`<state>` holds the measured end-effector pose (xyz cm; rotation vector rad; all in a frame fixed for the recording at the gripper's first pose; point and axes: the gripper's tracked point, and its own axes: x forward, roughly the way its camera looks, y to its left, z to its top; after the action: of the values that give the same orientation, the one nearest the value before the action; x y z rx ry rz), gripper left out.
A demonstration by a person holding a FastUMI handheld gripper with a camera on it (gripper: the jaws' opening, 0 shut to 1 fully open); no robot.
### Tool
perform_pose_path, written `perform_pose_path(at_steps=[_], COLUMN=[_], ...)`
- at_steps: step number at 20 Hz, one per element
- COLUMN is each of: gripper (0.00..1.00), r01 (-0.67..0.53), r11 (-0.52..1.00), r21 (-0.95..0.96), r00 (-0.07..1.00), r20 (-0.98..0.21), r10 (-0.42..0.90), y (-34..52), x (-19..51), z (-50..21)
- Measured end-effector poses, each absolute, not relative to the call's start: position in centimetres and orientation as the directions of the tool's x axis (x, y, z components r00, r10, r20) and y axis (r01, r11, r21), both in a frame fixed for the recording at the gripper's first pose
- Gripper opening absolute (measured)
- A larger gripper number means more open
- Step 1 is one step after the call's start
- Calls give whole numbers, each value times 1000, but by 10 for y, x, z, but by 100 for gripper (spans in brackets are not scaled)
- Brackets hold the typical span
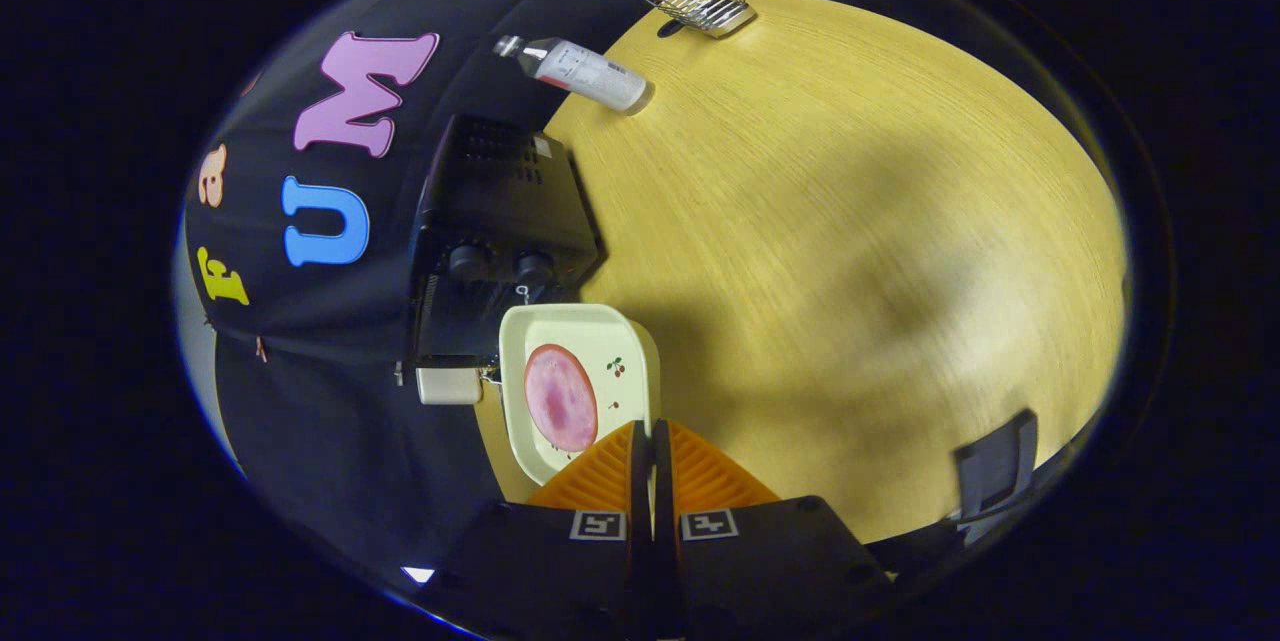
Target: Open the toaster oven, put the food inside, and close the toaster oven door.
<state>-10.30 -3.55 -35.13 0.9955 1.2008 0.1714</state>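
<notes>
Tool (651,431) fingers are seen drawn together, with only a thin slit left between them; the near edge of the plate (575,386) lies at the fingertips, and whether the rim is pinched in that slit cannot be told.

Counter (850,251): a light wood-grain surface is seen stretching well beyond the fingers, with soft shadows across its middle.

Toaster oven (495,241): a black box is placed at the counter's edge against the booth's dark cloth wall, just beyond the plate. Vent slots are visible on one panel and two round knobs (500,266) on the face nearest the plate. A pale handle (447,385) is seen at the oven's near corner, just beside the plate. Whether the door is open or closed cannot be told from this angle.

Plate: cream, rounded-square, lifted on a tilt between the fingertips and the oven, its far edge close under the knobs. A small cherry motif is printed on it.

Food (560,397): a round pink slice is seen lying flat on the plate, just ahead of the fingertips.

Bottle (580,71): a clear plastic bottle with a label is seen beyond the oven, near the wall.

Wire rack (703,1): a small metal basket is seen furthest off, past the bottle.
</notes>
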Motion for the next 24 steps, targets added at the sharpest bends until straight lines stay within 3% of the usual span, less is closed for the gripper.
perform_pose_path(at_steps=[11, 18, 24], gripper=[6, 6, 6], r01=[488, 587, 704], r11=[495, 448, 307], r21=[719, 674, 641], r00=[492, 533, 567], r20=[-695, -739, -767], r10=[525, 413, 300], y=[107, 163, 186], x=[-112, -74, -26], z=[-319, -331, -339])
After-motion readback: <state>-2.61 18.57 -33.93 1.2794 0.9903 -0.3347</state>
